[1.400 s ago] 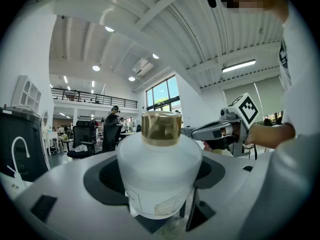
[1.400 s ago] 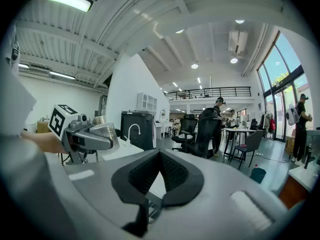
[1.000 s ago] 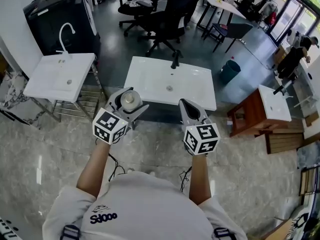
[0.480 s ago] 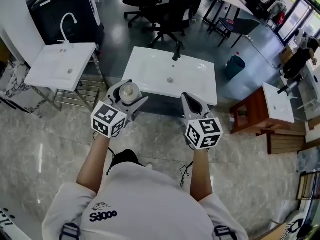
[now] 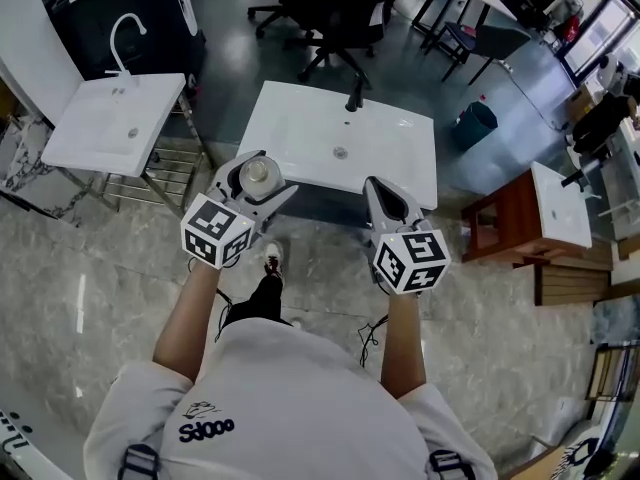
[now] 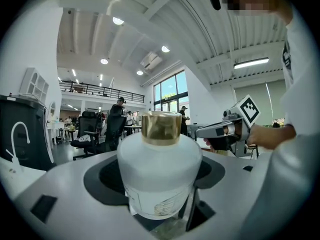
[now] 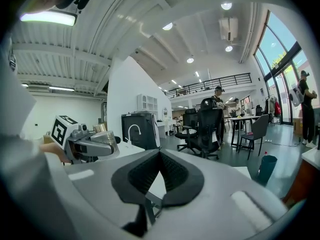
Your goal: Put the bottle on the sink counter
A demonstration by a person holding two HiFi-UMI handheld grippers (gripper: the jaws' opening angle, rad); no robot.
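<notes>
A squat white bottle (image 5: 257, 174) with a gold cap stands upright between the jaws of my left gripper (image 5: 262, 180), which is shut on it. In the left gripper view the bottle (image 6: 160, 169) fills the middle, with the pads against its body. My right gripper (image 5: 378, 190) is held level with it to the right, shut with nothing in it; its pads (image 7: 172, 171) meet at the tips. Both grippers hover just short of the near edge of the white sink counter (image 5: 300, 138), which has a black tap (image 5: 352, 96) at its far side.
A second white sink (image 5: 110, 133) on a metal frame stands to the left. A wooden stand with a white basin (image 5: 545, 203) is at the right. Office chairs (image 5: 340, 28) and a teal bin (image 5: 476, 123) lie beyond the counter. The floor is marble tile.
The person has stepped forward: the sink counter sits slightly nearer the grippers, and a foot now shows below them. Both grippers keep their pose, the bottle still held.
</notes>
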